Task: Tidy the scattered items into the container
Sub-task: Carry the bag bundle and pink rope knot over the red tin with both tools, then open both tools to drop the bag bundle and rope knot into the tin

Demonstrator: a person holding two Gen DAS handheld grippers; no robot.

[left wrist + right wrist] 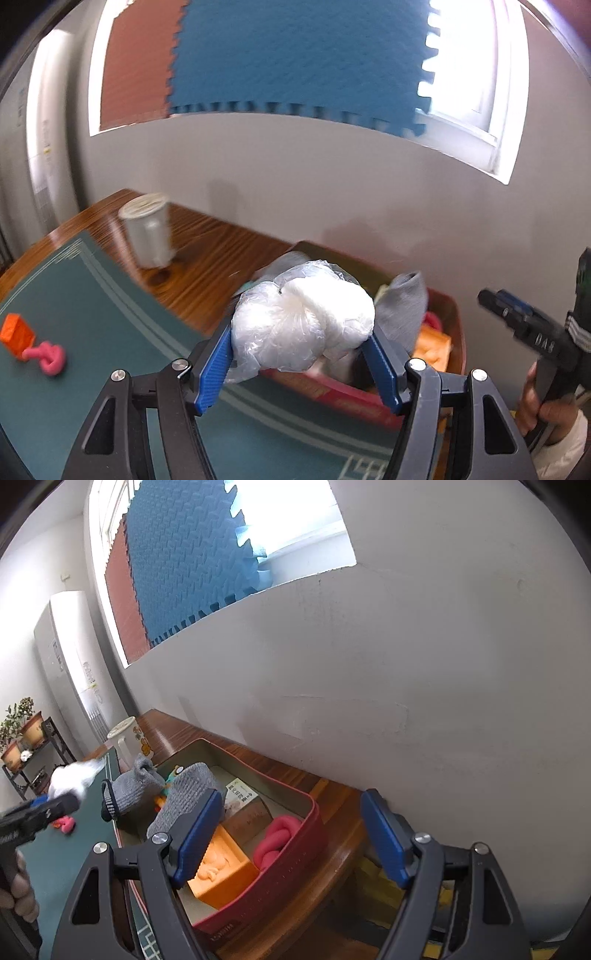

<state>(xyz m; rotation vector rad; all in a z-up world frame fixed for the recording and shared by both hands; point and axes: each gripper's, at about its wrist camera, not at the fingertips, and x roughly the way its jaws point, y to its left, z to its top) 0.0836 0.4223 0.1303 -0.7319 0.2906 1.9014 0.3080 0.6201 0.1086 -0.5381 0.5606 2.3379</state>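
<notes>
My left gripper is shut on a clear plastic bag of white stuff and holds it above the near side of the red container. The container holds a grey sock, an orange block, a pink knotted rope and a small carton. My right gripper is open and empty above the container's right wall. An orange block and a pink knot lie on the green mat at the left.
A white mug stands on the wooden table behind the mat. The wall runs close along the table's far edge. A plant shelf and a floor air conditioner stand far left.
</notes>
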